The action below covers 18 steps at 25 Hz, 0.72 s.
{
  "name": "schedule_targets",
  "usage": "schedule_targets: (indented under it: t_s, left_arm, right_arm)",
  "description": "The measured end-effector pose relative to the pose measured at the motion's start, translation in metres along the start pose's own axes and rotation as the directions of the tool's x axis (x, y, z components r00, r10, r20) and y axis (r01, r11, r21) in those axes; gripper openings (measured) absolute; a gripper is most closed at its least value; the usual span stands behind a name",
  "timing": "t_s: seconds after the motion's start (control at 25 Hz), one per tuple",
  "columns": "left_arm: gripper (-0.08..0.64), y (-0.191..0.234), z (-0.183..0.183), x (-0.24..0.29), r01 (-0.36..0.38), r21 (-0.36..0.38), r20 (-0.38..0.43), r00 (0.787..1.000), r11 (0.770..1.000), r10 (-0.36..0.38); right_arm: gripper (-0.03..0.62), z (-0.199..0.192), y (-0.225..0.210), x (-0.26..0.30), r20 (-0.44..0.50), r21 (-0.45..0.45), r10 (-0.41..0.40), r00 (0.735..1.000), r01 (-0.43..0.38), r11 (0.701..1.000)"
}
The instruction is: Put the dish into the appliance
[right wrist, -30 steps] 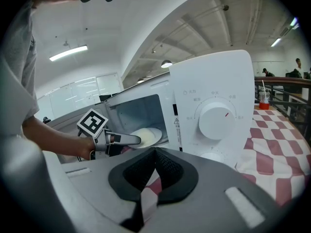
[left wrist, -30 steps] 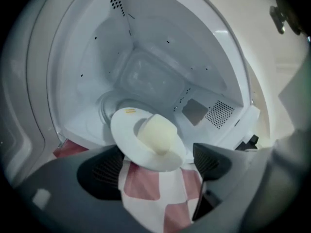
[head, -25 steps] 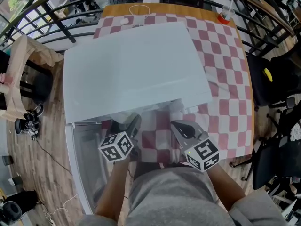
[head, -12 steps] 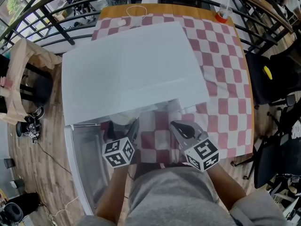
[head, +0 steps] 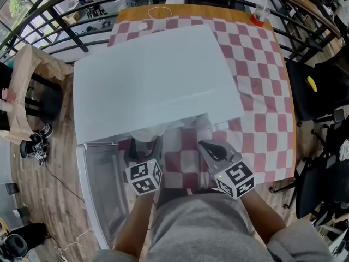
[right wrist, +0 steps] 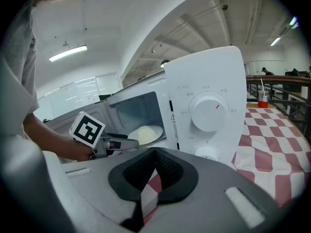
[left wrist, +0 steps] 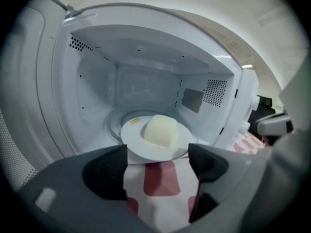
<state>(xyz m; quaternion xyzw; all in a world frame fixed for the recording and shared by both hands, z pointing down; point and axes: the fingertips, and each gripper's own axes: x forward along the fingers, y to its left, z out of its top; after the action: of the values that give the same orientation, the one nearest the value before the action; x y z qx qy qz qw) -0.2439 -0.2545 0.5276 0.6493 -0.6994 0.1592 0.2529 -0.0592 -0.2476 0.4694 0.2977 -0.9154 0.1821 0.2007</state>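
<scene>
Item: dish (left wrist: 132, 138), a white round plate carrying one pale yellow rounded block (left wrist: 160, 131). Location: inside the white microwave (head: 152, 81), lying flat on the glass turntable (left wrist: 113, 126) at the front of the cavity, its near rim reaching towards the opening. Orientation: face up and level; being round, the plate has no long axis of its own, and the block looks about as wide as it is deep, so no clear long axis can be read from it either. A small yellow mark sits on the plate's far left rim. Appliance: stands on a table under a red and white checked tablecloth (head: 256, 91), with its door (head: 101, 195) swung open on the left and a large dial (right wrist: 208, 113) on the front panel to the right of the cavity. Left gripper (left wrist: 158, 161): held at the mouth of the cavity and aimed straight in; jaws wide apart and closing, with the plate's near rim just beyond their tips and neither pad pressing on it; only tablecloth shows in the gap. Right gripper (right wrist: 154, 155): held in front of the control panel, to the right of the opening; jaws brought together, nothing between them.
</scene>
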Motion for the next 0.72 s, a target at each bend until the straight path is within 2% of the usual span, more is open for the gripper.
schedule_targets:
  t_s: [0.16,0.28,0.72]
  left_arm:
    - [0.388,0.002,0.007,0.011,-0.035,0.028,-0.012,0.999,0.999,0.035]
    - [0.365,0.006,0.013,0.020,-0.053,0.014,-0.014,0.998,0.999,0.053]
    - [0.364,0.013,0.026,0.041,-0.071,-0.014,-0.033,0.997,0.997,0.071]
  right_arm:
    - [-0.003,-0.004,0.002,-0.001,-0.005,0.003,-0.002,1.000,0.002,1.000]
    - [-0.003,-0.004,0.002,-0.001,-0.002,0.005,-0.005,1.000,0.005,1.000]
    - [-0.003,0.000,-0.009,-0.011,0.026,0.017,-0.036,0.999,0.036,0.999]
